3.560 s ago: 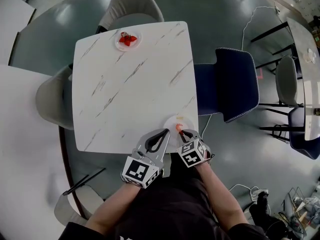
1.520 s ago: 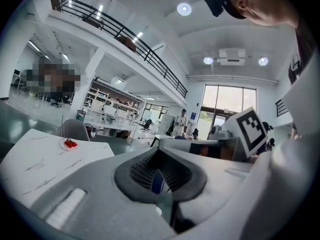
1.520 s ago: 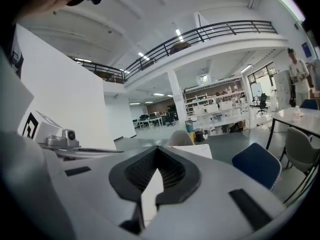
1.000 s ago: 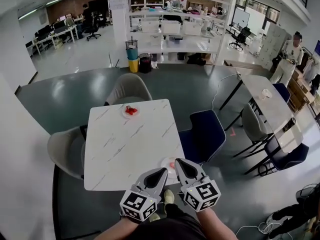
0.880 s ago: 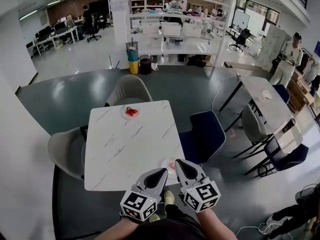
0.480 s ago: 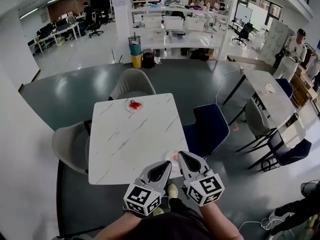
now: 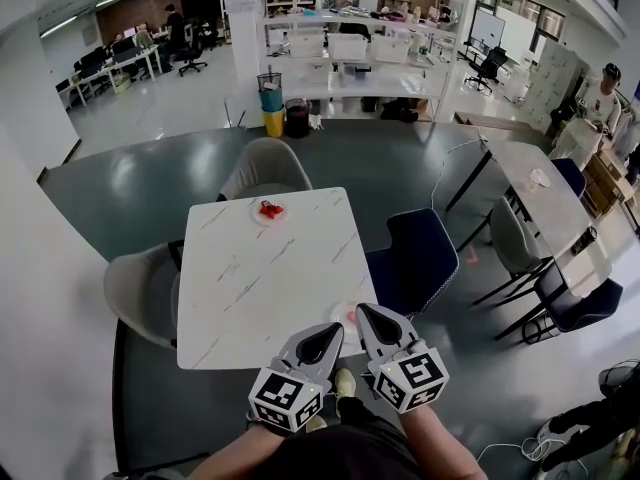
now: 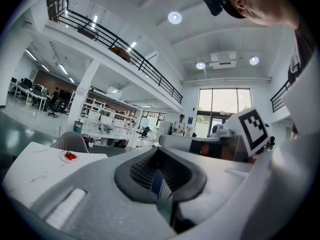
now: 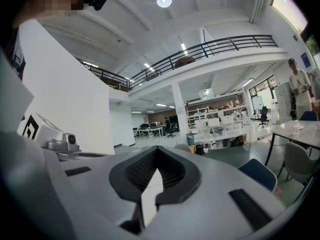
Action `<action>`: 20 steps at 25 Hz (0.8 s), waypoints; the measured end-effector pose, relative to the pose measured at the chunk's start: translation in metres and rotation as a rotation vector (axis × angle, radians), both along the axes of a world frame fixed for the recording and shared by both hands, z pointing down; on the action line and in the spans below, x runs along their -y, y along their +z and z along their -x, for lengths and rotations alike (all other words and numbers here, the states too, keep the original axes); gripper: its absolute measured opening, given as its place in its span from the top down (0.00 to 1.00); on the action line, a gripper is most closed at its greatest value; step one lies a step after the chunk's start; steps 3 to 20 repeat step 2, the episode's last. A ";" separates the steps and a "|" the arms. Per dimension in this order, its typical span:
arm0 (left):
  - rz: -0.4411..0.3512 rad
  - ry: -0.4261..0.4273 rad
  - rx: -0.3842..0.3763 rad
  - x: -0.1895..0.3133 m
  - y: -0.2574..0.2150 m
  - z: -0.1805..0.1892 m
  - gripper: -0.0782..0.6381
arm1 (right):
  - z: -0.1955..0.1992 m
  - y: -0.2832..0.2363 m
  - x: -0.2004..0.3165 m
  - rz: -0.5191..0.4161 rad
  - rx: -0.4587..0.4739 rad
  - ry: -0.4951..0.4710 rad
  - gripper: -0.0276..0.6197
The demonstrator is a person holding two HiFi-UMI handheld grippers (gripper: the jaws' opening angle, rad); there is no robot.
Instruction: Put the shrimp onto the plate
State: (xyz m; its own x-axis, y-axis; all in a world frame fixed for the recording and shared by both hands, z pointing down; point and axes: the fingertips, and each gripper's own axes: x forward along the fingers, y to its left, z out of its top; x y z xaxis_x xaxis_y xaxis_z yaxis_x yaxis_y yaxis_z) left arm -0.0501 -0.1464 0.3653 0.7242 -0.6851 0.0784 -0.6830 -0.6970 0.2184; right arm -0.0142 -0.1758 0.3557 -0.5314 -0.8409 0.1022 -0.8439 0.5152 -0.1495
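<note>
I'm holding both claws low at the near edge of the table (image 7: 255,278), w/ the left gripper (image 7: 328,330) and right gripper (image 7: 367,316) side by side, tips aiming far. Both are clenched w/ nothing in them: in each gripper view the jaws are meeting at the tips, and only background is showing thru the slit behind.

One orange-red shrimp (image 7: 351,317) is lying on the near plate (image 7: 339,309), just left of my right claw's tip & not touching it. More red shrimp pieces (image 7: 269,208) are sitting on the far plate (image 7: 256,214), well apart from me across the table.

My read: I'm betw. steps, the near shrimp looking placed already. If more are meant to go over, the next move is calling for a long reach across to the far plate, opening one claw on the way, coming down over a single piece & pinching gently, since it's small & prob. slippery. I can't tell how many pieces are there.
</note>
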 end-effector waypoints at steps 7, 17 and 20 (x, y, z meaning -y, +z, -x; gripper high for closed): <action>0.000 0.000 -0.001 -0.001 0.000 -0.001 0.88 | 0.000 0.001 -0.001 0.002 -0.002 0.000 0.96; 0.000 0.000 -0.001 -0.001 0.000 -0.001 0.88 | 0.000 0.001 -0.001 0.002 -0.002 0.000 0.96; 0.000 0.000 -0.001 -0.001 0.000 -0.001 0.88 | 0.000 0.001 -0.001 0.002 -0.002 0.000 0.96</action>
